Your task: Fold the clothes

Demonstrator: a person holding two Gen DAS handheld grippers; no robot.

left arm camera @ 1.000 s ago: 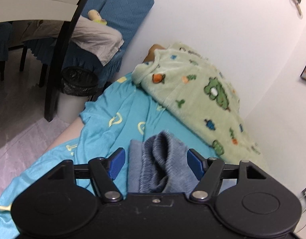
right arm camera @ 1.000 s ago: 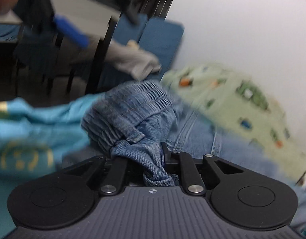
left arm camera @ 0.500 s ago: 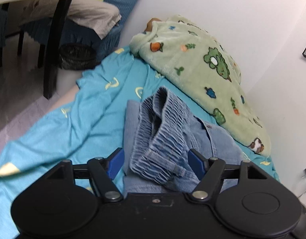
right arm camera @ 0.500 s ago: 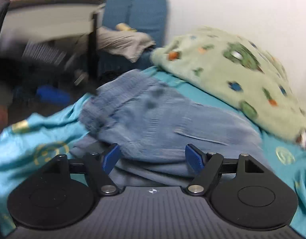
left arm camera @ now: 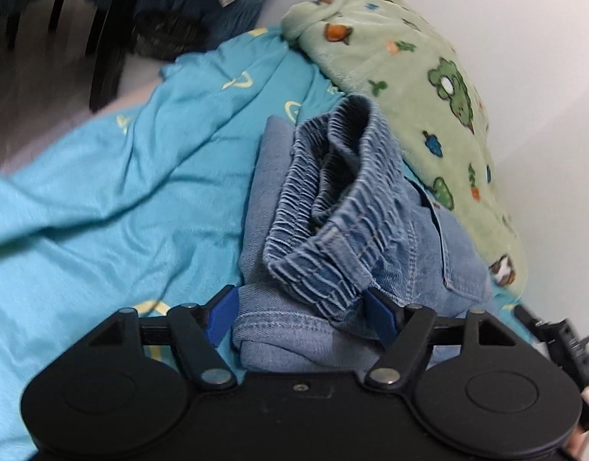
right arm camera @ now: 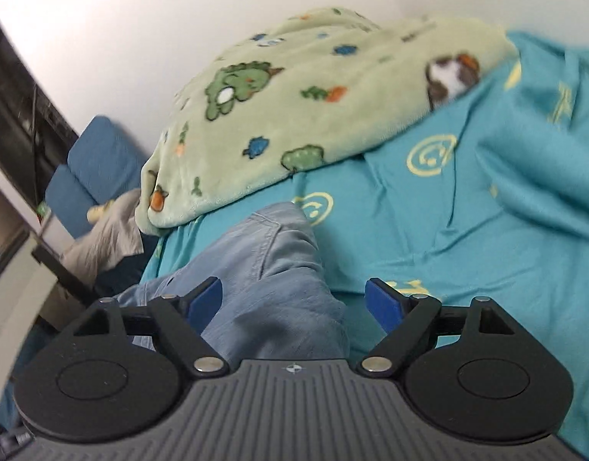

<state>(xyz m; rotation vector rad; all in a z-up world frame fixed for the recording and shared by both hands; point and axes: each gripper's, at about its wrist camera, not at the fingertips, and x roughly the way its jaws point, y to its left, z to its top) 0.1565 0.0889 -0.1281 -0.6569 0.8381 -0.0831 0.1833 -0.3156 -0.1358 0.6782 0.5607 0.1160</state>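
Blue denim jeans [left arm camera: 356,230] lie folded in a pile on the turquoise bedsheet [left arm camera: 121,199], the elastic waistband bunched on top. My left gripper [left arm camera: 302,313] is open, its blue pads either side of the near edge of the pile, not pinching it. In the right wrist view a pale denim part of the jeans [right arm camera: 271,269] lies under and ahead of my right gripper [right arm camera: 294,303], which is open and empty above it.
A green cartoon-print fleece blanket [left arm camera: 417,88] lies along the white wall behind the jeans, also in the right wrist view [right arm camera: 294,115]. A black table leg [left arm camera: 110,50], a dark bin [left arm camera: 167,34] and blue chairs [right arm camera: 98,165] stand past the bed's left edge.
My right gripper has let go of the jeans waistband, opened and swung to the right end of the pile. The left gripper has come closer over the pile, still open.
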